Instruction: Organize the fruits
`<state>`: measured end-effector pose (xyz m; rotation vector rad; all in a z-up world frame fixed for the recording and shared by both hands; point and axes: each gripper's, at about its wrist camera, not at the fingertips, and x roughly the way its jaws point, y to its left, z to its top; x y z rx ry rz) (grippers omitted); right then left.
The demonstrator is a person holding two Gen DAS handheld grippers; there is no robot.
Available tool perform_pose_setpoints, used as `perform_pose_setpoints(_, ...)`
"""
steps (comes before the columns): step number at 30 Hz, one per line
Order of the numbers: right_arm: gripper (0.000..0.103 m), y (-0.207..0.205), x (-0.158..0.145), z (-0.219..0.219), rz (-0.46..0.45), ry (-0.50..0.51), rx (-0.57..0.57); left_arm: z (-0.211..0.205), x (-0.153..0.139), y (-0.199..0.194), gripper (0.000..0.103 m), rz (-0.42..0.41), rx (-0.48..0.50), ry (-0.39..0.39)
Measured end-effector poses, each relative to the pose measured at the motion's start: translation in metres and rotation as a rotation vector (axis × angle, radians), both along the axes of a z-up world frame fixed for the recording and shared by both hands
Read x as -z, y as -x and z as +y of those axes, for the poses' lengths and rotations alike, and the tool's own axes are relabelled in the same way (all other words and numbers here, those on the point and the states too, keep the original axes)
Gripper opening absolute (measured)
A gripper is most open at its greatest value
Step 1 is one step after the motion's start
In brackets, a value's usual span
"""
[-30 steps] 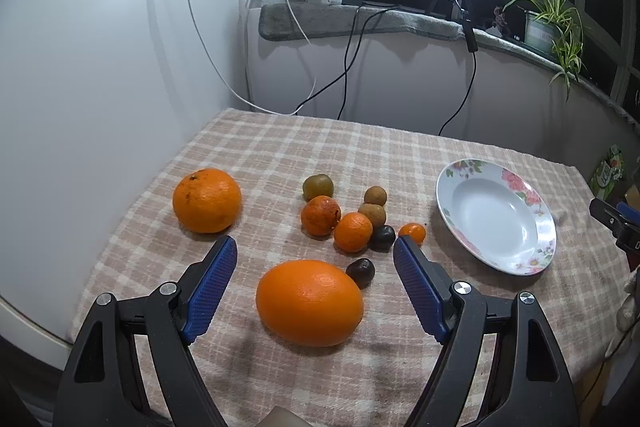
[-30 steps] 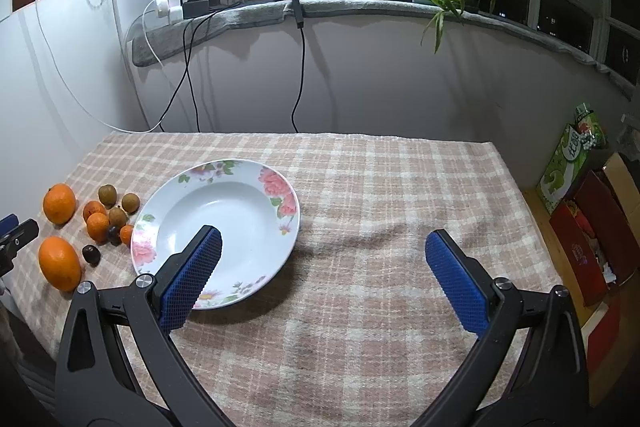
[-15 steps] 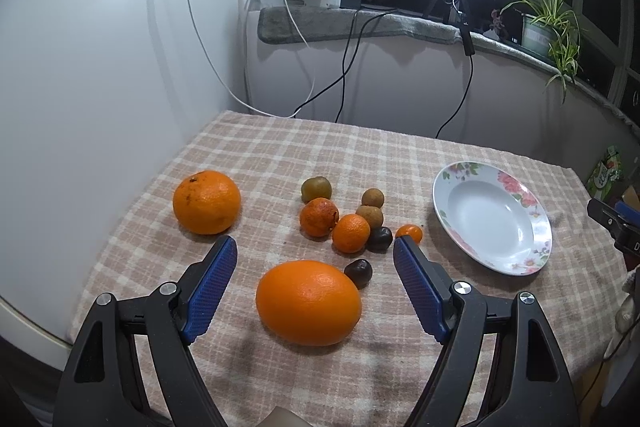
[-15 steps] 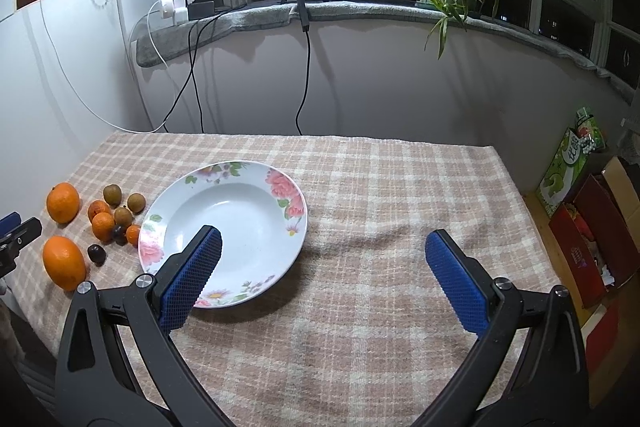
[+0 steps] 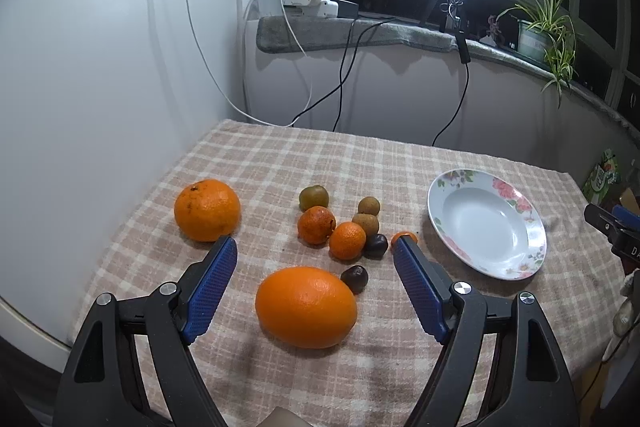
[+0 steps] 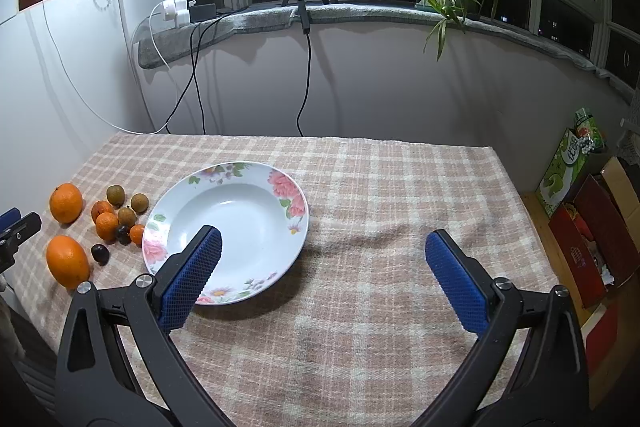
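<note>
Progress: none shown; floral plate (image 6: pixel 240 223) holds nothing. All fruit lies on the checked cloth (image 6: pixel 380 227) left of the plate: round orange (image 5: pixel 207 209) farthest, oval orange (image 5: pixel 306 306) nearer, then small fruits (image 5: pixel 347 240), apparently mandarins and kiwis, just beside the plate's rim. Left gripper (image 5: pixel 314 287) gapes wide, straddling the oval orange untouched. Right gripper (image 6: pixel 322 283) gapes empty, near the plate.

Left gripper (image 5: pixel 314 247): jaws wide apart, held low above the table (image 5: pixel 280 163), fingers at both sides of the near table edge, nothing between pads. Right gripper (image 6: pixel 322 239): jaws also wide apart, w/ nothing gripped, left pad (image 6: pixel 188 277) over the near table part.
</note>
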<state>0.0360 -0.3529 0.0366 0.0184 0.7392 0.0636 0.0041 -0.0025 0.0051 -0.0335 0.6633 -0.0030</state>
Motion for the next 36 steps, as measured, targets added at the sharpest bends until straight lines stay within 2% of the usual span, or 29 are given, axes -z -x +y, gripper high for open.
perform_pose_setpoints(5, 0.103, 0.001, -0.001, 0.000, -0.004, -0.001, 0.001, -0.001, -0.002, 0.001, 0.081, -0.008, 0.002, 0.003)
perform_pose_setpoints(18, 0.103, 0.007, -0.009, -0.005, -0.025, -0.013, 0.020, -0.006, -0.015, 0.008, 0.081, -0.089, 0.013, -0.014)
perform_pose_setpoints(36, 0.103, 0.005, -0.010, 0.001, -0.019, -0.017, 0.004, -0.002, -0.010, 0.007, 0.081, -0.075, 0.017, -0.001)
